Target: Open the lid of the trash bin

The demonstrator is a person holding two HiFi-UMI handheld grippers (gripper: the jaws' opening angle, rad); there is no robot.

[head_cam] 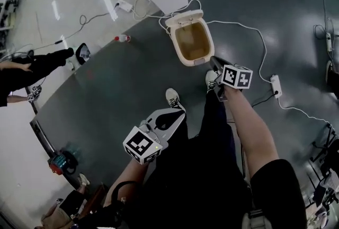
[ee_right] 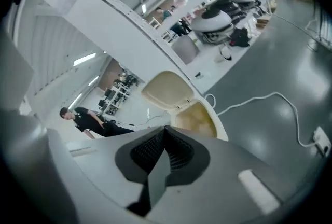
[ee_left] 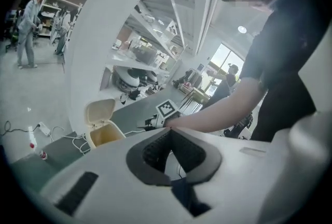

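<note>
Head view looks steeply down on a dark grey floor (head_cam: 122, 95), where the cream trash bin (head_cam: 195, 62) stands just beyond the person's feet, its lid (head_cam: 184, 17) already swung up and back at the far rim so the brownish inside lies open. The right gripper (head_cam: 216, 63) hangs just beside the bin's near right corner, touching neither bin nor lid as far as can be seen; in the right gripper view its jaws are pressed together at the tips (ee_right: 165, 128) with nothing between them, and the bin (ee_right: 224, 135) and raised lid (ee_right: 165, 91) sit beyond them. The left gripper (head_cam: 177, 115) is held closer to the person, well apart from the bin; the left gripper view shows its jaws meeting at the tips (ee_left: 168, 130) and empty, with the bin (ee_left: 92, 141) and its upright lid (ee_left: 101, 110) off to the left. A white cable (head_cam: 254, 32) runs across the floor past the bin to a power strip (head_cam: 276, 85).
</note>
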